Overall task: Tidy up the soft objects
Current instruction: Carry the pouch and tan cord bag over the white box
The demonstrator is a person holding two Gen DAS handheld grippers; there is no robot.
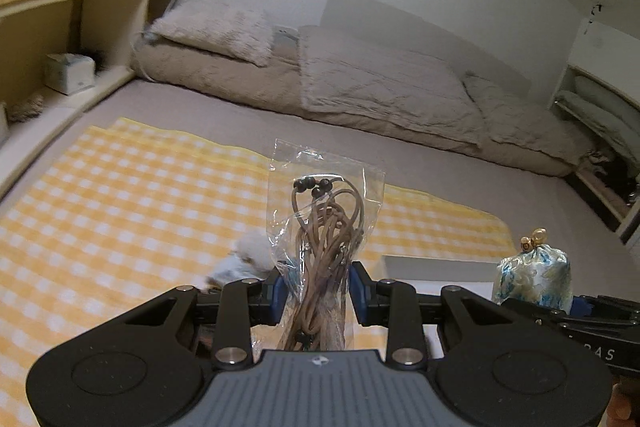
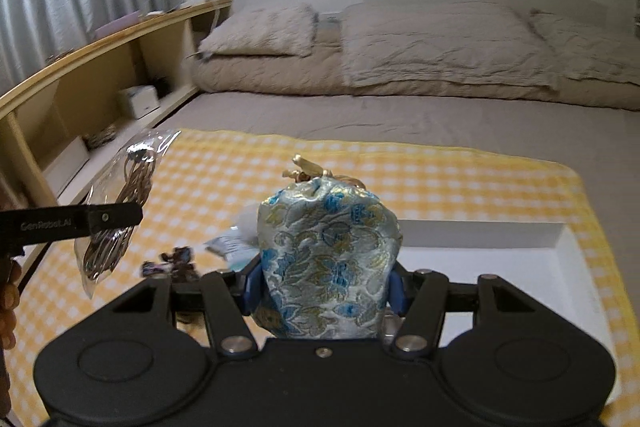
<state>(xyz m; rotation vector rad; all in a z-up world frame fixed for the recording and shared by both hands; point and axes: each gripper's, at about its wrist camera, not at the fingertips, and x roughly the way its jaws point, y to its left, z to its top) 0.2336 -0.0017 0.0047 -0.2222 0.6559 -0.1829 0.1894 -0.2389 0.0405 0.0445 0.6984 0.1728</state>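
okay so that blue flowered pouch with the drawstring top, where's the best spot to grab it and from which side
Probably across its lower body, from below the tied neck, as the right tool does now: the pads press the pouch on both sides. The body is soft and full, so it gives; the gathered neck with gold beads is narrow and could slip.

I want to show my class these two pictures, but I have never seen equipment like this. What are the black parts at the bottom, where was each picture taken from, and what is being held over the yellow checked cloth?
There is no robot arm here: a person holds a two-finger gripper in each hand, and a camera on each looks forward along its fingers. One picture comes from the left gripper, which is shut on a clear plastic bag of brown cord. The other comes from the right gripper, which is shut on a blue flowered drawstring pouch. Each gripper also shows at the edge of the other's picture. Below lie a yellow checked cloth on a bed, a white tray and a few small, blurred items.
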